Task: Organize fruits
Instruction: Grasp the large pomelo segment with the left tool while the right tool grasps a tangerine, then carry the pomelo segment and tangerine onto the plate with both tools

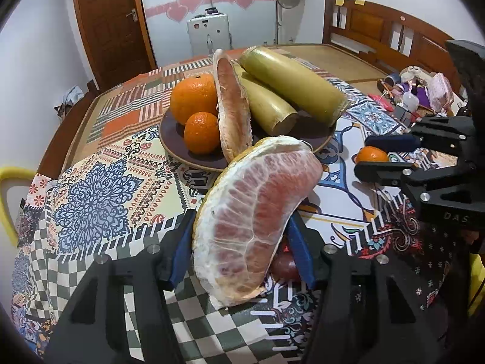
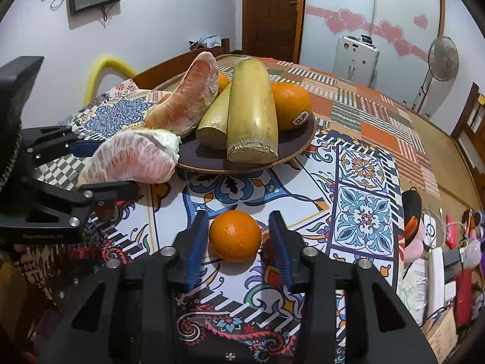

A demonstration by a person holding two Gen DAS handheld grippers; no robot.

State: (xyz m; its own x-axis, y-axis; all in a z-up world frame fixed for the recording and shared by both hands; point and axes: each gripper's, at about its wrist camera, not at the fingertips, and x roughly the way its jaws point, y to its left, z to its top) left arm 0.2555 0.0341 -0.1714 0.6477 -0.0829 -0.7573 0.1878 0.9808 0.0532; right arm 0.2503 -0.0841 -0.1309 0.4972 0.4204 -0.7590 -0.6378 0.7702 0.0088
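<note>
**Inspector:** Two claws in view. Report the left one first.

**Assistant:** The left claw (image 1: 242, 215) is pinching a pomelo wedge (image 1: 251, 200). The peeled pink flesh faces the camera and a blue pad sits against each side. The wedge stands on end just in front of the plate (image 1: 182, 157). I cannot tell whether its lower tip touches the cloth.

**Inspector:** And the right?

**Assistant:** The right claw (image 2: 238, 214) is closed on a small orange (image 2: 235, 236), with one finger on either side. The orange is low on the patterned cloth of the desk (image 1: 91, 200), well in front of the plate. It lies to the right of the pomelo wedge in the left wrist view.

**Inspector:** Contents of the plate?

**Assistant:** It is a dark, round plate near the middle of the desk. On it a second pomelo wedge (image 1: 233, 106) stands on edge. To its left are a large orange (image 1: 194, 97) with a sticker (image 2: 300, 119) and a smaller orange (image 1: 201, 133) in front of it, and the two touch. To its right two pale green stalk pieces (image 1: 294, 88) lie side by side. Their cut ends point towards the right claw.

**Inspector:** Position of the claws relative to each other?

**Assistant:** They are near but apart. Each is visible at the edge of the other's view, and both point down at the desk.
</note>
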